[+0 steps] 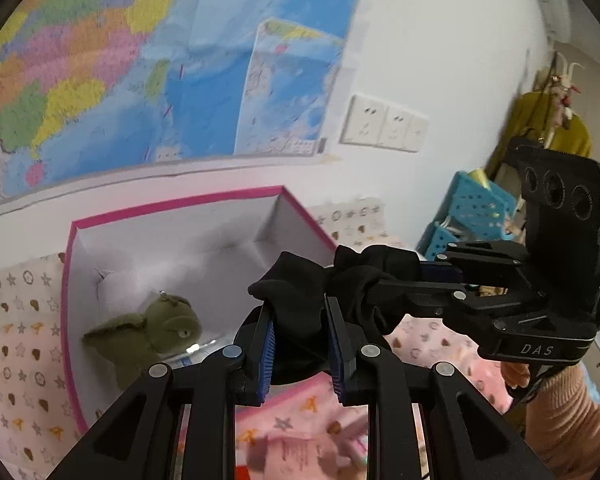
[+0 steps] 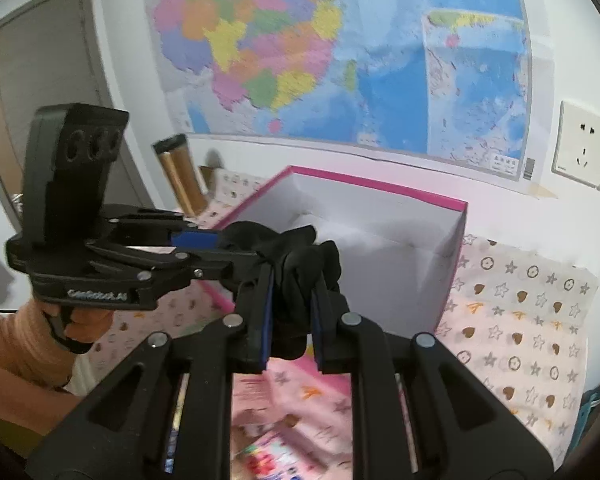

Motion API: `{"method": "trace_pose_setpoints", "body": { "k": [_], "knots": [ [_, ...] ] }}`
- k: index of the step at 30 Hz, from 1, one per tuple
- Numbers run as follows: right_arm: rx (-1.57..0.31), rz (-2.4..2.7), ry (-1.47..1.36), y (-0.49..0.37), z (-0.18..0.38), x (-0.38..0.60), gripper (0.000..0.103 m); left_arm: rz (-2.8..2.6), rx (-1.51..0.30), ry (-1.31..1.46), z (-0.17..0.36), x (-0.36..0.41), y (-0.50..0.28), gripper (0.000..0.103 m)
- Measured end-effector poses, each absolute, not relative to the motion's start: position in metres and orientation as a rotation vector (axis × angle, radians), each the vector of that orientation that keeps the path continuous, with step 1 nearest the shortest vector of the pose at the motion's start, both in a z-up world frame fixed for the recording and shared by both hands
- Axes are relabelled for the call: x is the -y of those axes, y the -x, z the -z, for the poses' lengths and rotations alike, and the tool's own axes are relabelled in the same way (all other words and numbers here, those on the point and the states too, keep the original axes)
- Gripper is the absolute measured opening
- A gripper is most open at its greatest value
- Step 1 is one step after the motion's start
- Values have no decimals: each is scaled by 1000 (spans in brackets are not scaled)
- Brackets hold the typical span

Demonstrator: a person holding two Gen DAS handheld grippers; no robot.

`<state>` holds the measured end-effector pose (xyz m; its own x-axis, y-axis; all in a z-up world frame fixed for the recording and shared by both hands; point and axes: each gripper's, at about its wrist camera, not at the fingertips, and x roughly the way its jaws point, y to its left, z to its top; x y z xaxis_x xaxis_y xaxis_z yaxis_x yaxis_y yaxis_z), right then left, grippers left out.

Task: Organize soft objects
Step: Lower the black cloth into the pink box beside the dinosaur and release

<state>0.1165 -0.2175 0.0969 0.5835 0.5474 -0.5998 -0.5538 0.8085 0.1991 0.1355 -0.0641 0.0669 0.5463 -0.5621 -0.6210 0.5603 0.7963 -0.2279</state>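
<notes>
A small green plush toy with a stitched eye (image 1: 148,328) already lies on the floor of the open white cardboard box with a bright pink rim (image 1: 172,204), so at least one soft object appears to be put away. The box stands on a pale cloth printed with stars and hearts (image 2: 520,320) that covers the table, close against the white wall under a large coloured map (image 2: 340,60).

The piece in hand is a crumpled black soft fabric item, possibly a sock or glove (image 1: 300,300). Both tools hold it at once: the left gripper (image 1: 300,344) has its blue-padded fingers clamped on one bunch of the fabric, and the right gripper (image 2: 292,312) has its fingers clamped on another bunch, with the cloth gathered in folds between the two. The item hangs in the air just in front of the box's near corner, at about the height of the rim and not yet over the opening.

Judging from this, the task is partly done. What seems left for this item is to carry it over the pink rim, lower it inside beside the plush toy and let go. Whether more soft objects wait elsewhere cannot be told; a pink printed sheet below the fingers is too blurred to identify.
</notes>
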Motion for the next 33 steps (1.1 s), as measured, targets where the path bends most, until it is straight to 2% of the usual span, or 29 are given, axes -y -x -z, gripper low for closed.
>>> {"method": "trace_pose_setpoints", "body": {
  "k": [11,13,16,24,26,33],
  "knots": [
    [-834,-535,40,-169,-47,225,20,611,-873,-32,-16,88,-176,23],
    [-857,-476,60,-174,-39,227,28,578,-920,-45,-5,90,-181,36],
    [-881,-412,40,-178,-32,235,29,516,-888,-81,0,89,-176,40],
    [-844,-429,-53,-143,-43,257,29,516,-788,-50,-16,69,-145,42],
    [-828,-448,-73,-129,-49,260,29,520,-758,-42,-23,63,-133,46],
    [-775,-525,-159,-72,-67,268,46,622,-672,0,-39,48,-79,53]
  ]
}}
